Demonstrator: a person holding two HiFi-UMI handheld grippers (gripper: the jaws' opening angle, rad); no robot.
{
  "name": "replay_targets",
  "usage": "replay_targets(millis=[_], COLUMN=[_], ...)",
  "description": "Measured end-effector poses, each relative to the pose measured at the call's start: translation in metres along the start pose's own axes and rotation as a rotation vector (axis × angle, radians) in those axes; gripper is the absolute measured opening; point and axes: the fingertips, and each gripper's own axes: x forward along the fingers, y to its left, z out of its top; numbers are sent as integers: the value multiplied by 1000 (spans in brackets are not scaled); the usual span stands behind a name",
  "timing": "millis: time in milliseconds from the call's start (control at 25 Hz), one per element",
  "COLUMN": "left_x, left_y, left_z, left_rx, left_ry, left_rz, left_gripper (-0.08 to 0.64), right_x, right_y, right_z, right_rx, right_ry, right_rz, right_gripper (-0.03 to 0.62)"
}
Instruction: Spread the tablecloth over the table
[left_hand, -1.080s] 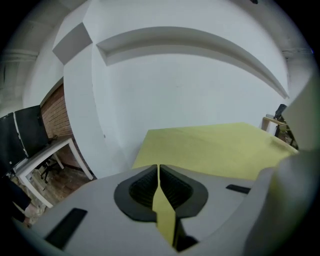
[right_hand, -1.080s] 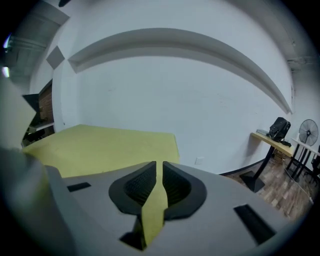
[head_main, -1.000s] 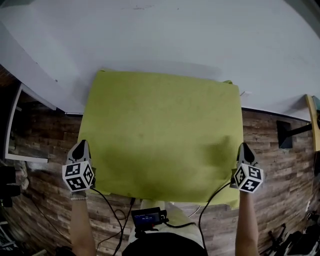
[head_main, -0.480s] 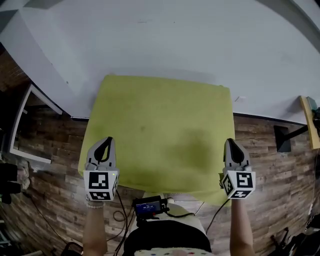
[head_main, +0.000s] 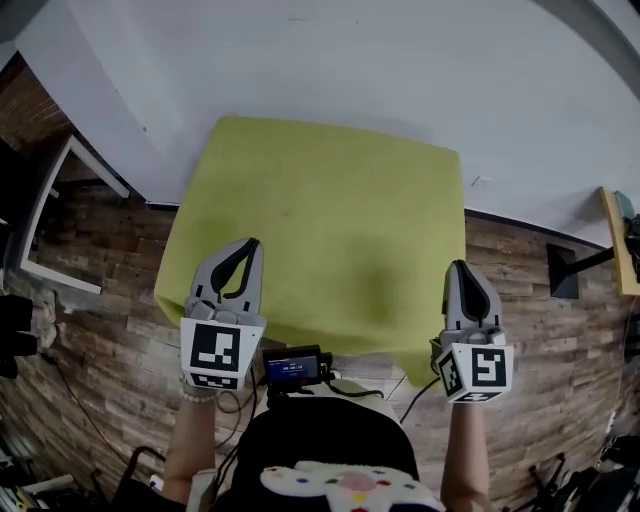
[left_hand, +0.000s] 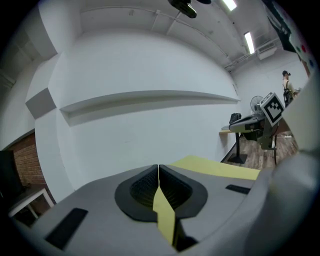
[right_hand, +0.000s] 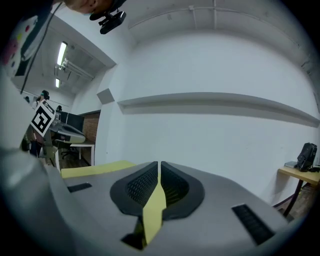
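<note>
2 tongs (head_main: 245, 252) (head_main: 468, 274) on yel-grn tablecloth (head_main: 330, 215)

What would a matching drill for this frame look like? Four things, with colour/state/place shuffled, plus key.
Things:
1. tablecloth
2. left gripper
3. small device with a lit screen
4. floor

Descriptions:
A. wood-plank pattern
B. shut on the tablecloth's edge
C. yellow-green
D. at the person's waist, between the two arms

Pairs: 1-C, 2-B, 3-D, 4-A
</note>
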Motion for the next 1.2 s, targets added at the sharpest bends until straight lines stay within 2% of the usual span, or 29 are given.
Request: replay_targets(millis=[360, 720, 880, 1200], left_x=[-18, -31, -32, -31], left_y=[-29, -48, -52, -59], left_z=[23, 37, 35, 30], left_rx=[-28, -13, -17, -25], left_ry=[-71, -128, -124, -109], left_rz=[-48, -78, -91, -116], left_gripper=[20, 20, 19, 20], right_x=[-21, -39, -46, -47], right_y=[25, 36, 36, 35], right_z=[30, 29, 25, 19], right_rx=[-47, -102, -132, -131], right_ry=[-78, -68, -51, -33], right_rz=[50, 54, 50, 42], right_gripper=[44, 44, 43, 43])
